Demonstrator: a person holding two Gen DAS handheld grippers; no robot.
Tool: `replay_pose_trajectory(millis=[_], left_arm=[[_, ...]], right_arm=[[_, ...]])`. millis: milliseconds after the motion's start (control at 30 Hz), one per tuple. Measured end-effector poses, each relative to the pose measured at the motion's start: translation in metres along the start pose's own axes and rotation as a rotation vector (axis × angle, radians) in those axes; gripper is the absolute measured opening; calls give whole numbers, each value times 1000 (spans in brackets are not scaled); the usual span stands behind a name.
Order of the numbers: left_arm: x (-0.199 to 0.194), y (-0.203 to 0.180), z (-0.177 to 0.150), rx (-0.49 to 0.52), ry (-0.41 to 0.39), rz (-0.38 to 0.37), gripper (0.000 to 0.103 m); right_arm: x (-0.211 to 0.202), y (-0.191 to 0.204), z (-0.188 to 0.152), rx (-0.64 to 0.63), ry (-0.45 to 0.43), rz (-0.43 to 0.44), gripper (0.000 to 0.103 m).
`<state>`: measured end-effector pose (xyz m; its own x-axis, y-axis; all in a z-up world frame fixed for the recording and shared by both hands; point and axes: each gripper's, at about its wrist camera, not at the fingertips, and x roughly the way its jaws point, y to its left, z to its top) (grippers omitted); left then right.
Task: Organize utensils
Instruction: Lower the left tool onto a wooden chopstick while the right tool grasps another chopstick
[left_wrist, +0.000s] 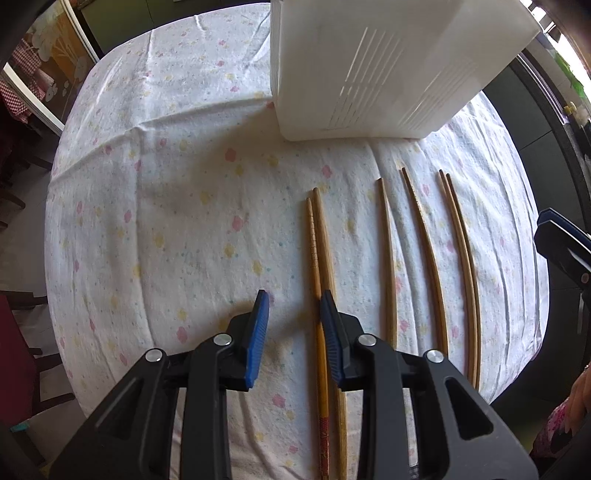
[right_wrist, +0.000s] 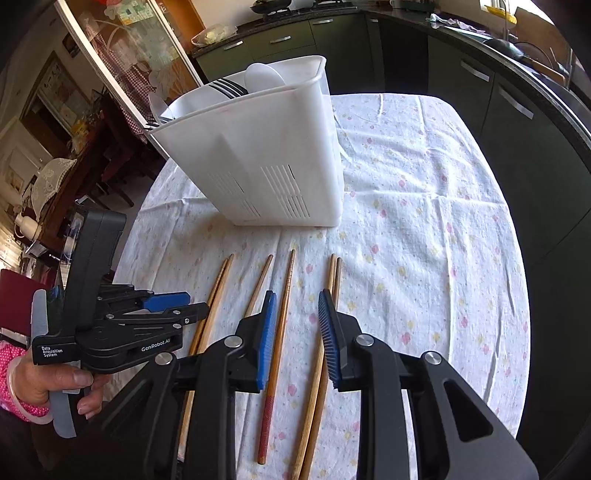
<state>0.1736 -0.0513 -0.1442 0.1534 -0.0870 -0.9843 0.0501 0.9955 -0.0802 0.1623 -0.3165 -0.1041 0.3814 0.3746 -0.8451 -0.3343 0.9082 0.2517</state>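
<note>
Several wooden chopsticks lie side by side on the flowered tablecloth (left_wrist: 166, 221), tips toward a white slotted utensil caddy (left_wrist: 369, 74). In the left wrist view my left gripper (left_wrist: 293, 310) is open and empty, low over the cloth, its right finger over the leftmost pair of chopsticks (left_wrist: 321, 240). In the right wrist view my right gripper (right_wrist: 297, 310) is open and empty above a red-ended chopstick (right_wrist: 282, 317) and a pair of chopsticks (right_wrist: 332, 280). The caddy (right_wrist: 266, 155) holds spoons and forks. The left gripper (right_wrist: 173, 306) also shows at the left in the right wrist view.
The table is round, with its edge near on all sides. Dark kitchen cabinets (right_wrist: 517, 110) stand behind and to the right. A glass-door cupboard (right_wrist: 122, 55) and chairs are at the left. The right gripper's body shows at the right edge of the left wrist view (left_wrist: 565, 247).
</note>
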Motion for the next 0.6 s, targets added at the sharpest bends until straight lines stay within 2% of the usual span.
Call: replay_pose_trajectory(millis=[133, 233, 267, 600], left_arm=[[5, -6, 3, 14, 11, 23, 26], [7, -11, 7, 18, 12, 19, 15], [11, -19, 10, 24, 12, 20, 8], [7, 0, 9, 10, 9, 1, 6]], right_arm=[[4, 3, 1, -13, 24, -13, 25], [14, 9, 3, -26, 62, -20, 25], [19, 11, 3, -31, 80, -23, 25], [84, 26, 10, -63, 309, -52, 24]])
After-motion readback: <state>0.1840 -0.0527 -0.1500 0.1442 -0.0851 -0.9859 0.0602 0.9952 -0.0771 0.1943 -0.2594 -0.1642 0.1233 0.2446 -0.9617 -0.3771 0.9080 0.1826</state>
